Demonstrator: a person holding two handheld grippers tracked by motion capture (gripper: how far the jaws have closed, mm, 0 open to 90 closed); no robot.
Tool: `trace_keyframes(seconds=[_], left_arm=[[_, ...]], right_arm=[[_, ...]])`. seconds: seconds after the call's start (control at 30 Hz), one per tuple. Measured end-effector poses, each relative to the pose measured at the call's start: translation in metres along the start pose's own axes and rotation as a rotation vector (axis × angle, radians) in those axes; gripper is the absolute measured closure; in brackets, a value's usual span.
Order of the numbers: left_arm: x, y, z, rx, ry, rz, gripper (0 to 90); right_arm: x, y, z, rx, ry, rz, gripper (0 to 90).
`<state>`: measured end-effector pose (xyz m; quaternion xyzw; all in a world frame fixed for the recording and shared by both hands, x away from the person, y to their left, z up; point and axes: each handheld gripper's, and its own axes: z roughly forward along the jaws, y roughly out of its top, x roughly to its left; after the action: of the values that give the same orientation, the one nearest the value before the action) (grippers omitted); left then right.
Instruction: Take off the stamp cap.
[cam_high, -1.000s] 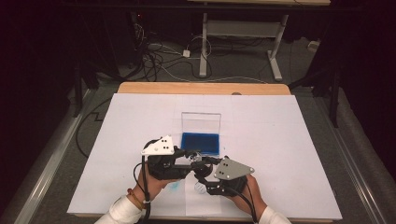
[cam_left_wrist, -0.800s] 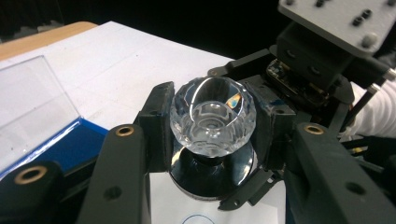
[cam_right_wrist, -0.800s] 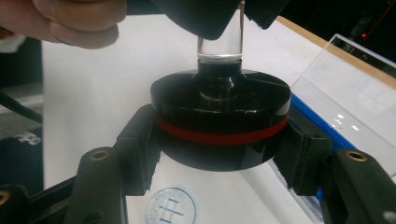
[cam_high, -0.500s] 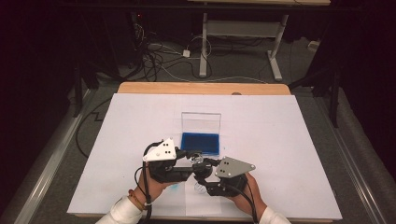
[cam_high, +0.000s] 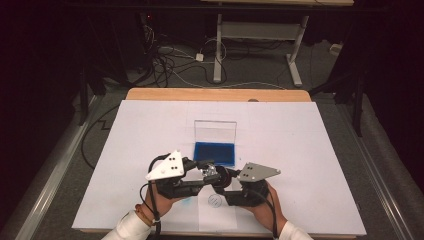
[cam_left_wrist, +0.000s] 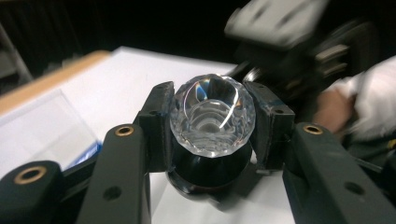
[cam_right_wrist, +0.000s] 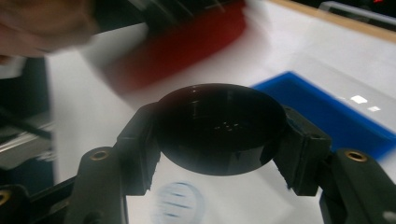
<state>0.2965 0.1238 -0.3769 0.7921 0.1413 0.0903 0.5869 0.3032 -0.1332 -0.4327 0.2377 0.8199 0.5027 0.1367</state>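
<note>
From the high view, both forearms come in from the table's near edge, and the left gripper (cam_high: 202, 176) and right gripper (cam_high: 220, 181) point inward, tips meeting just in front of the blue tray (cam_high: 214, 153) of the open clear case (cam_high: 215, 132). A glinting object (cam_high: 210, 172) sits between them.

In the left gripper view, the jaws clamp a faceted clear knob (cam_left_wrist: 212, 114) whose black base (cam_left_wrist: 208, 171) hangs below; the other gripper blurs behind.

In the right gripper view, the jaws clamp a round black cap (cam_right_wrist: 220, 128) above a printed circle (cam_right_wrist: 179, 200) on the white sheet (cam_right_wrist: 233, 196).
</note>
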Motion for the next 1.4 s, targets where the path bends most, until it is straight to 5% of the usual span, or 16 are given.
trace_keyframes(seconds=[0.17,0.27,0.7,1.4], left_arm=[[0.009,-0.006,-0.003,-0.011,-0.008,-0.042,54.5],[0.008,-0.004,-0.006,-0.01,-0.016,-0.034,54.5],[0.02,-0.011,-0.019,0.047,0.05,-0.042,54.5],[0.034,-0.032,-0.04,0.112,0.114,-0.082,54.4]], right_arm=[[0.005,0.006,-0.006,0.018,-0.02,-0.067,38.5],[0.008,0.005,-0.005,0.041,-0.031,-0.112,38.4],[0.007,0.005,-0.026,0.039,-0.085,-0.194,38.3],[-0.006,0.008,-0.068,-0.005,-0.121,-0.183,38.3]])
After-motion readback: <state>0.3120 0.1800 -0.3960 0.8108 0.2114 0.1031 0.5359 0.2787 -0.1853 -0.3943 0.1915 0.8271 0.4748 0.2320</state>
